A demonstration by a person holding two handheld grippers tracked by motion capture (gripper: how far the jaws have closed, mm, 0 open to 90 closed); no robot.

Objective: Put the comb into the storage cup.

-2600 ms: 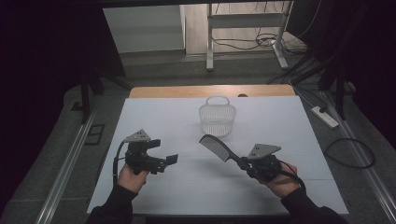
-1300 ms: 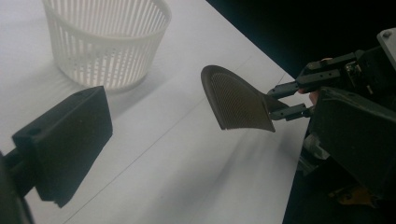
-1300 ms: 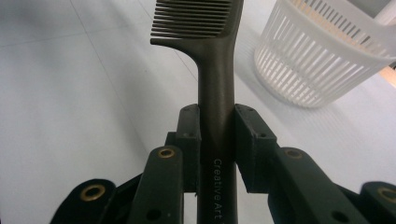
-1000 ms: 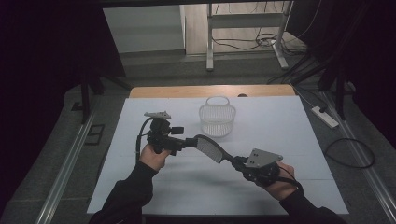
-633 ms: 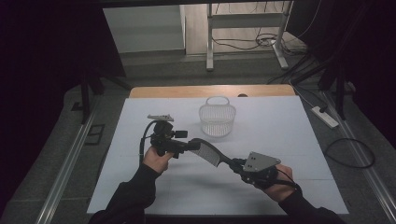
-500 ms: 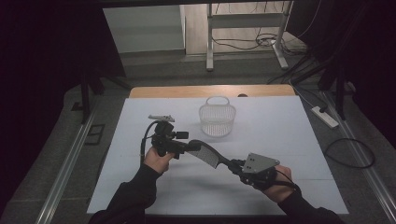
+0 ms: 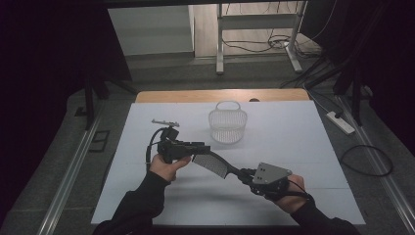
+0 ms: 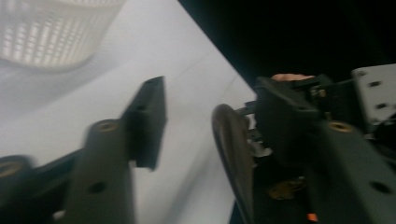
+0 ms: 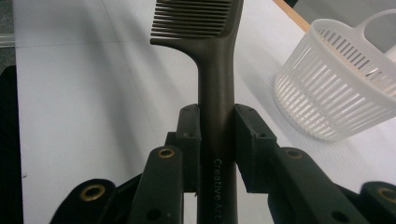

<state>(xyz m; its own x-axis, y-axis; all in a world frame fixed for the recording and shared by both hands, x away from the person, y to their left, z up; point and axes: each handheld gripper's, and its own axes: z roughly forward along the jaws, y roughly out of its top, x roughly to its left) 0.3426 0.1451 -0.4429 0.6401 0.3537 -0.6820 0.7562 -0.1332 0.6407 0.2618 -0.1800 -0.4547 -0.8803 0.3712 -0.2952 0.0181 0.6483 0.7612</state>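
Two grippers meet on the comb: the right gripper clamps its handle at four o'clock, the left gripper, jaws just closing around the toothed end without yet pressing, could knock it askew

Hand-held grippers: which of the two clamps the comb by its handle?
The right hand-held gripper: its pads press the comb handle, while the left hand-held gripper is at the toothed end.

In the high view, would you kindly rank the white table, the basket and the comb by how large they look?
1. White table, by far the largest.
2. Basket and comb: too alike in apparent size to rank; the comb is longer, the basket bulkier.
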